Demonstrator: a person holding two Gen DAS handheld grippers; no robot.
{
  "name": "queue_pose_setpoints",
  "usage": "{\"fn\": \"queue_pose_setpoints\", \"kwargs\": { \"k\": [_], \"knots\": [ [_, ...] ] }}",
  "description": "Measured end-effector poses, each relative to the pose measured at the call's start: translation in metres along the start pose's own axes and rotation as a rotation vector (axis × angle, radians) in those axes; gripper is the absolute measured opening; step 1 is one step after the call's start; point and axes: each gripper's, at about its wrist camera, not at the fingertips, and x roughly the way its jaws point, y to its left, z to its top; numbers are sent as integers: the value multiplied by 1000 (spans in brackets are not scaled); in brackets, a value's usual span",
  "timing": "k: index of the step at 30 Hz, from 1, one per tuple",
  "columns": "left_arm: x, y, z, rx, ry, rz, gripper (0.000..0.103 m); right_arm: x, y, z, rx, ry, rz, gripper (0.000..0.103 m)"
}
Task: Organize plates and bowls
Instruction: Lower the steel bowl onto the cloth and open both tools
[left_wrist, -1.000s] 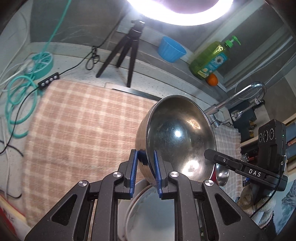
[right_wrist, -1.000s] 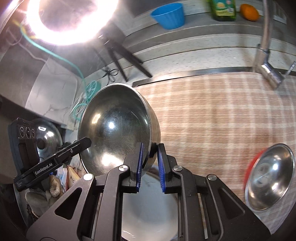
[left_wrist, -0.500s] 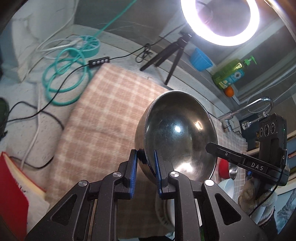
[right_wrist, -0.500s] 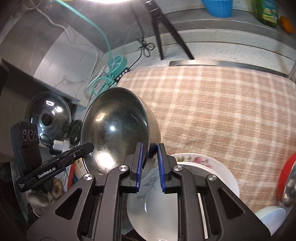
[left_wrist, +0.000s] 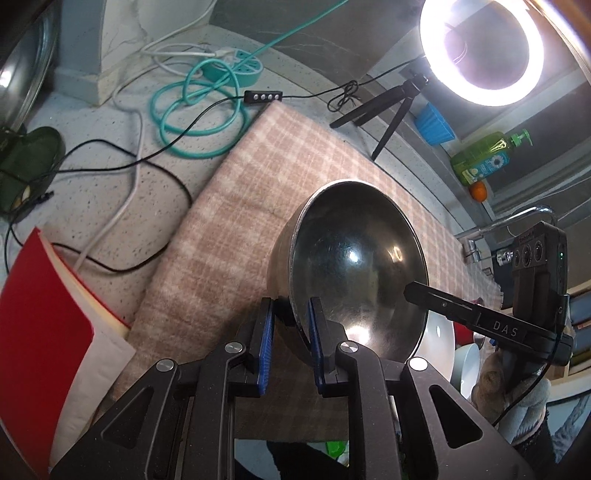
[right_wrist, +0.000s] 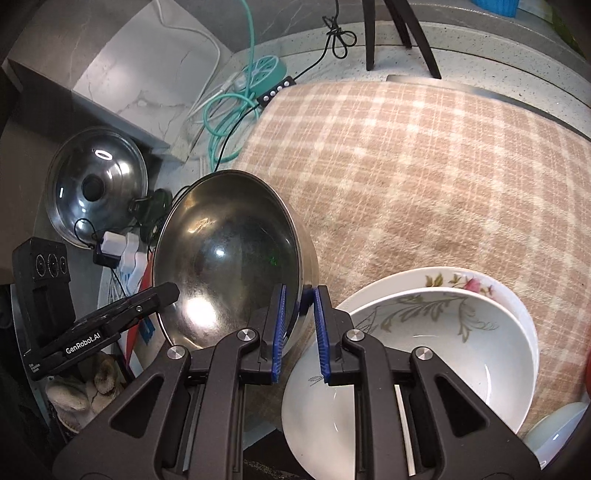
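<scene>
While both tongs are clenching opposite rims of the steel bowl (left_wrist: 354, 266), I am holding it tilted above the checked cloth's (right_wrist: 424, 177) near edge; left gripper (left_wrist: 290, 332), right gripper (right_wrist: 298, 325), beside the floral bowl (right_wrist: 424, 354).

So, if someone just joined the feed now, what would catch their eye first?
The big steel bowl held up over the plaid cloth, with the left tongs and right tongs each clamped on its rim from opposite sides. Next, the glaring ring light at the back, and the floral white bowls stacked beside the right tongs.
</scene>
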Motion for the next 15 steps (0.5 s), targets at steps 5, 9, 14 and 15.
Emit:
{"fn": "queue_pose_setpoints", "kwargs": {
  "k": [5,9,14,15],
  "knots": [
    [1,5,-6,-7,12,5,16,5,3,-3,-10,11,-10,16],
    [3,8,-9,-12,19,7,16,7,2,-3,-13,19,-17,16],
    [7,9,-10,-21,27,11,16,13,4,-1,-20,29,-34,16],
    [7,10,-11,-22,29,12,16,14,3,-1,-21,33,-36,16]
  ]
}}
